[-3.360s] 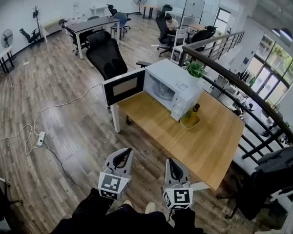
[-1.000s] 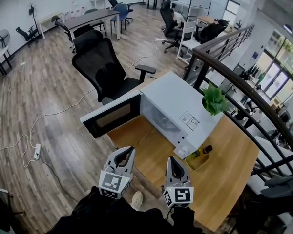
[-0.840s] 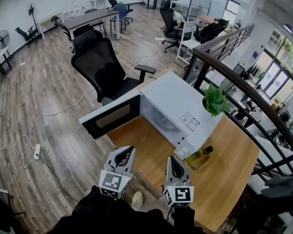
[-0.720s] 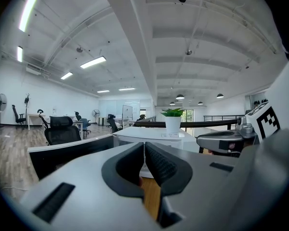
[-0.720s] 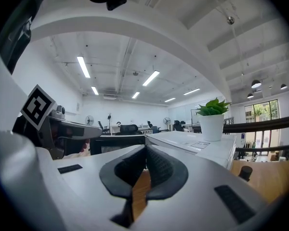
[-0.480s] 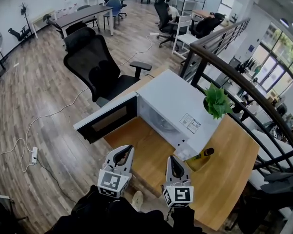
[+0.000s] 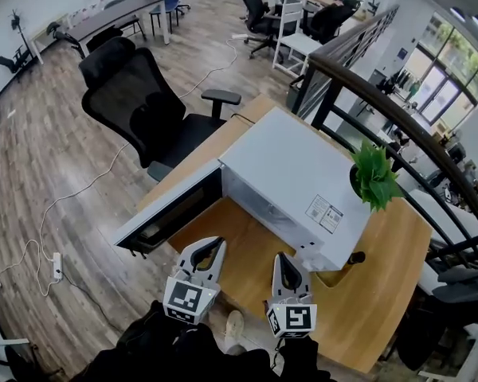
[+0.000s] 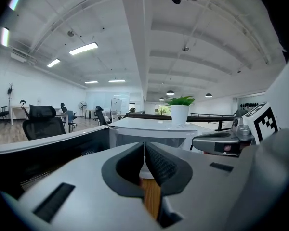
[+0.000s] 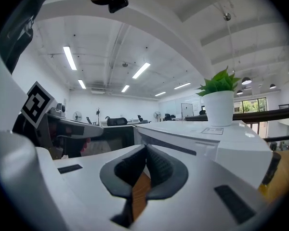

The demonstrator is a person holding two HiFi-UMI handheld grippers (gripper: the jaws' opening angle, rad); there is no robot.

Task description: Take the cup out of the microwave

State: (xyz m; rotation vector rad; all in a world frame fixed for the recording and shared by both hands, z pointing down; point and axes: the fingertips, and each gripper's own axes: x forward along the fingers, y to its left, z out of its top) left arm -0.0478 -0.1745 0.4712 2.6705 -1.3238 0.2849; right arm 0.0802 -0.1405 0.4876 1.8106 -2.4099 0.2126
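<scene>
Jaws of your left gripper [image 7: 209,246] and right gripper [image 7: 283,262] were pressed together, empty, at bottom centre. No view showed the cup, presumably inside the microwave [image 7: 295,177]. Reaching blind, you risked clipping the open door [image 7: 171,217] or toppling it.

Open microwave [image 7: 295,185] on wooden table [image 7: 378,289]

Seen from above, the white box-shaped microwave [image 7: 295,185] hides its own cavity under its top, so nothing inside shows. A dark bottle [image 7: 355,257] sits mostly hidden behind its corner, and the right gripper view's edge cuts it off
</scene>
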